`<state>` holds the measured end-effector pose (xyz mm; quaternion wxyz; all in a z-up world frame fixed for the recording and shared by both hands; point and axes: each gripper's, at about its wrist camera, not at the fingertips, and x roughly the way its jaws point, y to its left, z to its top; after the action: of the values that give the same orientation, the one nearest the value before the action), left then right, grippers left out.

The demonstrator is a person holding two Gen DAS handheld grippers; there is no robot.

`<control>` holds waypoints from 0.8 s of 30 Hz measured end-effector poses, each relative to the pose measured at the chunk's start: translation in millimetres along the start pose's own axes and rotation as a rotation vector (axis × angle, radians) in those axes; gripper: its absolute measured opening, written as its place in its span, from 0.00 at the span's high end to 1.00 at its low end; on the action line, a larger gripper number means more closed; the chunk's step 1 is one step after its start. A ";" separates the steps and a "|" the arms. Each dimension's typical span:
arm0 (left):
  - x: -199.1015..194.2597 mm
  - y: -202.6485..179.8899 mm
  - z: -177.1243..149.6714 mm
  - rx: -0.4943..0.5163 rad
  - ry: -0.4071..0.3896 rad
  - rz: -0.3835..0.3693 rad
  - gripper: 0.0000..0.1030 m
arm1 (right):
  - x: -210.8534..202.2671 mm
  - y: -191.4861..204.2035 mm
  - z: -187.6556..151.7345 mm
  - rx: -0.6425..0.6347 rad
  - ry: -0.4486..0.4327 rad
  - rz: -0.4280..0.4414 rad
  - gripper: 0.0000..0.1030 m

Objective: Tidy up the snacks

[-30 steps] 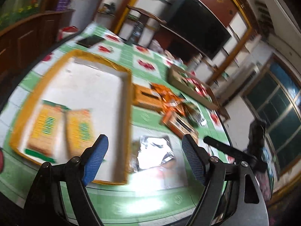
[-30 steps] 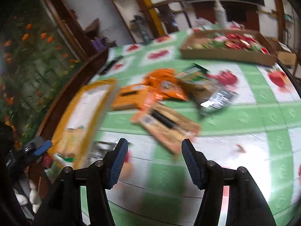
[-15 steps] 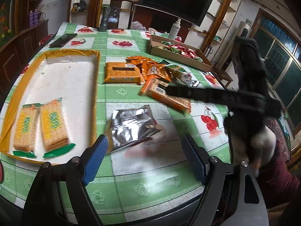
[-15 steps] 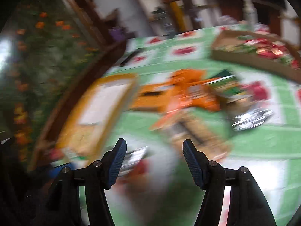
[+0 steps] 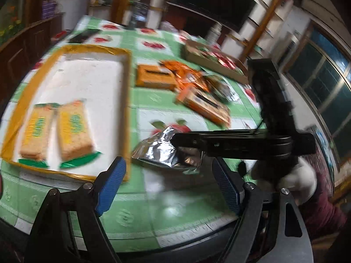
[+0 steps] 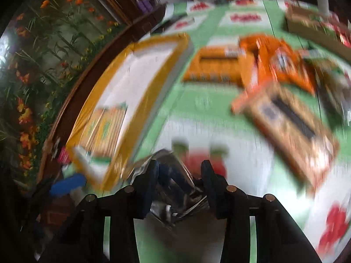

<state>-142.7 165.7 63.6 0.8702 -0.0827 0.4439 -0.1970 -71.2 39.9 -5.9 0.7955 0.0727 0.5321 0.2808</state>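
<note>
Since prev. frame our right gripper (image 6: 178, 182) swung onto silver foil pouch (image 5: 166, 151) beside tray (image 5: 127, 92), jaws closing round it, left gripper (image 5: 169, 184) spread, empty; risk: slick foil slips.

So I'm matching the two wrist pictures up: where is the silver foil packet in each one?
Left wrist: the silver foil packet lies lower centre, just right of the yellow-rimmed tray, with the right gripper reaching onto it.
Right wrist: the packet sits bottom centre, between that gripper's fingers, whose jaws have just been closing.
Shared landmark: the tray, with two cracker packs inside.
</note>
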 end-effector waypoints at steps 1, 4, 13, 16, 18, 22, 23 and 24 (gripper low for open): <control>3.4 -4.4 -0.9 0.018 0.010 -0.012 0.21 | -9.2 -5.5 -10.1 0.023 0.017 0.025 0.70; 13.5 -15.6 -1.8 0.047 0.028 -0.042 0.21 | -32.4 -22.5 -23.5 0.055 0.017 0.072 0.70; 45.0 -30.8 -6.2 0.041 0.103 -0.020 0.21 | -74.1 -62.0 1.1 -0.036 -0.265 -0.252 0.32; 54.7 -35.8 -1.7 0.052 0.116 0.012 0.21 | -52.5 -64.3 20.8 -0.094 -0.223 -0.279 0.33; 64.8 -40.7 1.0 0.069 0.136 0.043 0.21 | -38.8 -65.6 29.6 -0.115 -0.192 -0.284 0.31; 80.6 -48.4 5.3 0.104 0.157 0.070 0.21 | -18.6 -67.9 40.8 -0.139 -0.142 -0.286 0.27; 83.2 -50.0 6.6 0.109 0.157 0.075 0.21 | -17.8 -67.8 40.5 -0.138 -0.140 -0.287 0.27; 85.0 -50.7 8.3 0.108 0.149 0.075 0.21 | -16.4 -67.4 39.3 -0.139 -0.137 -0.290 0.27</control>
<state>-104.8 83.9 21.8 0.8447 -0.0039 0.4990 -0.1936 -16.0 -17.6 -4.0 0.8652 -0.0408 0.4608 0.1936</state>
